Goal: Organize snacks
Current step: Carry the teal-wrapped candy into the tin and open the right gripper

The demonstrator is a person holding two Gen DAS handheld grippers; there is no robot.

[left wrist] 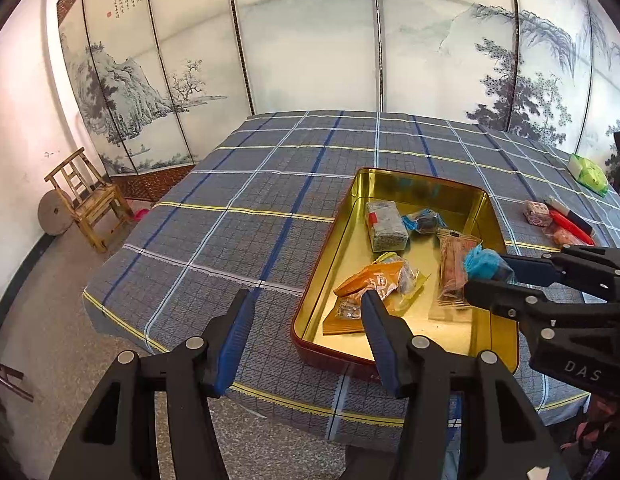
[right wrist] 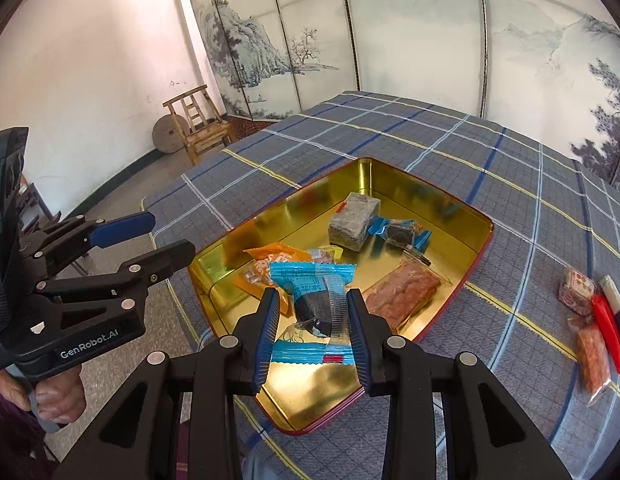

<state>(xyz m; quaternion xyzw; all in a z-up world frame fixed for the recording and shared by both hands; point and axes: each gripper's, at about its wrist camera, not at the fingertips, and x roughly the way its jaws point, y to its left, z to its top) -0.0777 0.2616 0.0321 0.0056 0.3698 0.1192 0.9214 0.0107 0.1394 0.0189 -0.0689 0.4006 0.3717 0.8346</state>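
tin: I see the tin [right wrist: 465, 208] on the table [right wrist: 389, 128], near its front edge
in tin: block [right wrist: 351, 220] at back, packets in front
over tin: my right gripper [right wrist: 313, 314] with a wrapped snack [right wrist: 315, 300]
left of tin: my left gripper [left wrist: 306, 312]
right of tin: loose snacks [right wrist: 589, 320] on table

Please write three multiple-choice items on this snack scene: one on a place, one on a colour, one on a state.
1. Where is the grey block snack?
A. in the tin
B. on the chair
C. on the floor

2. What colour is the wrapper in the right gripper?
A. green
B. blue
C. white

3. How is the left gripper?
A. shut on a snack
B. open, empty
C. out of view

Answers:
1. A, it lies on the gold bottom.
2. B, both ends are blue.
3. B, its fingers stand apart with nothing between.
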